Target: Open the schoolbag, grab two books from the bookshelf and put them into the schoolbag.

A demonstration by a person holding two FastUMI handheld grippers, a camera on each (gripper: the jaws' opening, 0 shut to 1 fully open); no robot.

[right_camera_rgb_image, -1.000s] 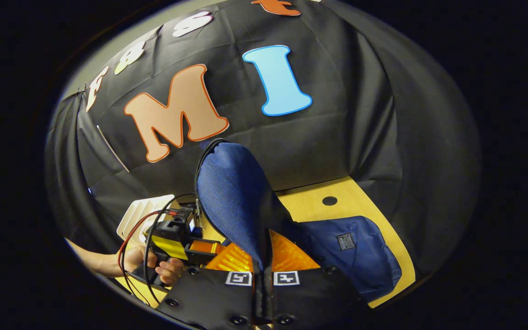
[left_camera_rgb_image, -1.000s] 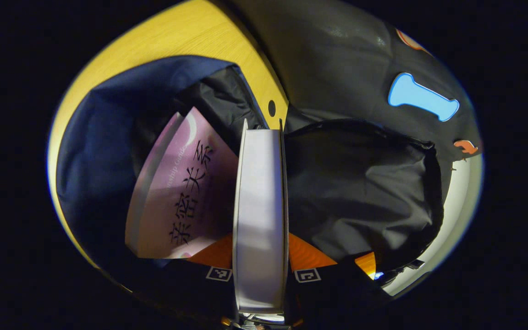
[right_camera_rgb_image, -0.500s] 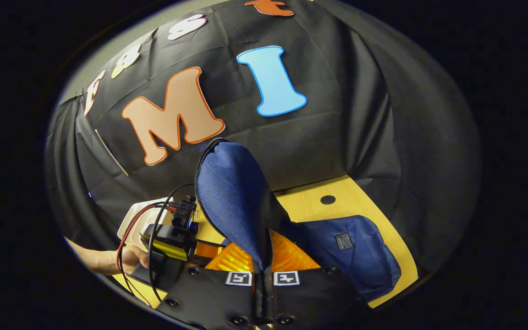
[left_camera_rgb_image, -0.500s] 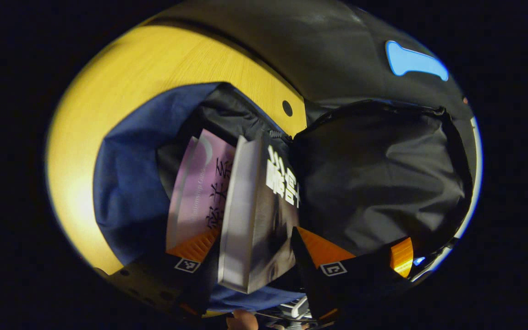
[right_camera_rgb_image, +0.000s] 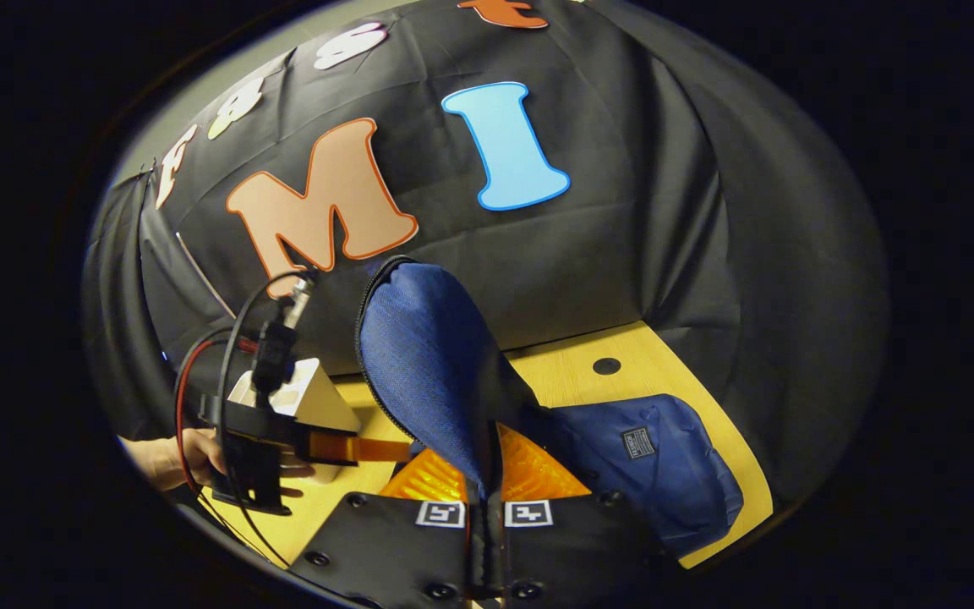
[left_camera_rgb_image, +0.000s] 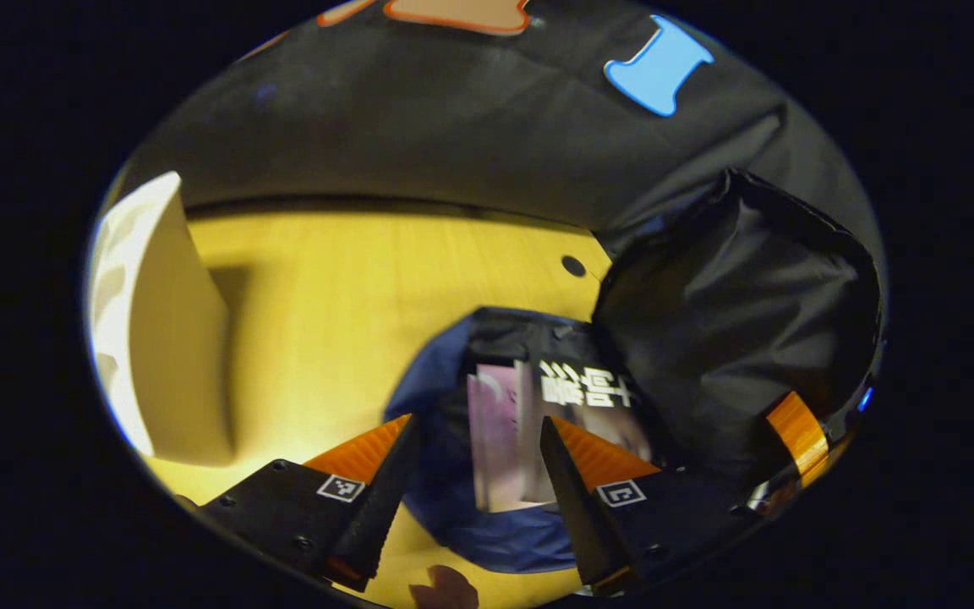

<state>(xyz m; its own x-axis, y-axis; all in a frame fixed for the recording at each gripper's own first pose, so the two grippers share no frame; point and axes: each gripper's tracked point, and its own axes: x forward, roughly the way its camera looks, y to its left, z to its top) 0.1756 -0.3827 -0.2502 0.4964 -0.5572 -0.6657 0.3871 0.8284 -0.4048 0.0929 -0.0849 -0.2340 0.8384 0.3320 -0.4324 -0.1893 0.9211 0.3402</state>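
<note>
The blue schoolbag [left_camera_rgb_image: 432,385] lies open on the table, its mouth facing my left gripper [left_camera_rgb_image: 478,420]. Inside stand two books side by side: a purple book [left_camera_rgb_image: 494,448] and a dark book [left_camera_rgb_image: 593,397] with white characters. My left gripper is open, drawn back above the bag's mouth, touching neither book. My right gripper [right_camera_rgb_image: 484,495] is shut on the bag's blue flap [right_camera_rgb_image: 424,355] and holds it lifted; the flap's black lining [left_camera_rgb_image: 732,321] rises at the right of the left gripper view. A hand holds the left gripper [right_camera_rgb_image: 254,440] at the left of the right gripper view.
A white bookshelf [left_camera_rgb_image: 161,338] stands on the yellow wooden table [left_camera_rgb_image: 343,279] to the left of the bag, also seen as the bookshelf [right_camera_rgb_image: 305,397] behind the left gripper. A cable hole [left_camera_rgb_image: 573,266] sits near the black cloth wall.
My left gripper has let go of the dark book, opened and drawn back out of the bag; the book now rests beside the purple one. The right gripper has kept the flap up.
</note>
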